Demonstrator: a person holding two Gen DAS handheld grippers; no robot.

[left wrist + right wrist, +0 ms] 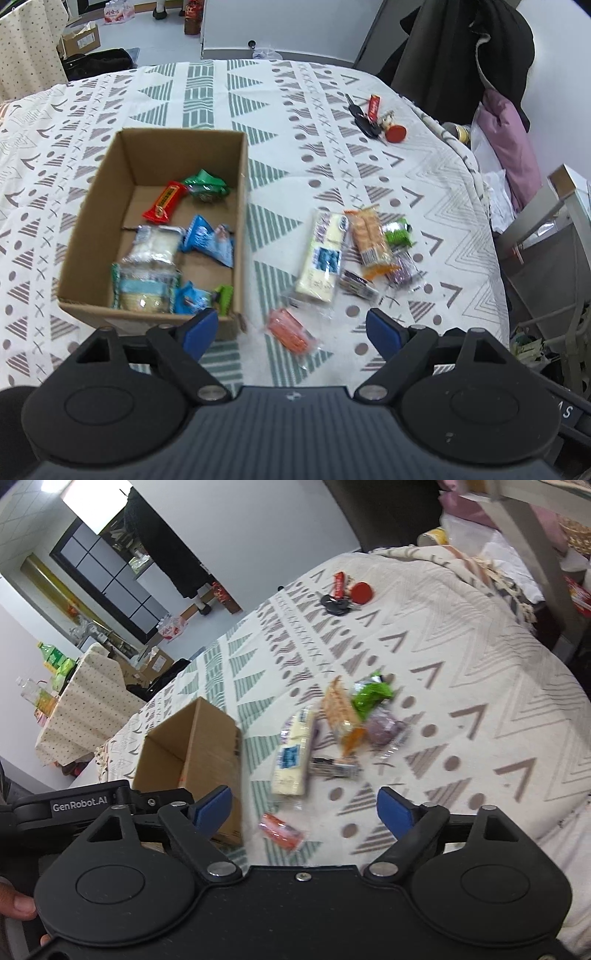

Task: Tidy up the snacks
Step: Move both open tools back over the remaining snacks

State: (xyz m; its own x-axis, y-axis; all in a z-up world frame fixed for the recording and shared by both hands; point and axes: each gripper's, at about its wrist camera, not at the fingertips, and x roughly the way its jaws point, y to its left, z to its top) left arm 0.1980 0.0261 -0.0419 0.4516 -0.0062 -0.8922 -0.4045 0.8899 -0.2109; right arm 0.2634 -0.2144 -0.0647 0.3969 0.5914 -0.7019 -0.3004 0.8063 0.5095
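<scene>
brown corrugated cardboard box (92,221): crinkly wrapped snacks inside | six glossy packets beside it, including long cream wafer pack (323,258) | left gripper (291,330) released, empty | right gripper (304,808) released, empty

Motion blur smears the snack wrappers' (295,753) print beyond reading
</scene>
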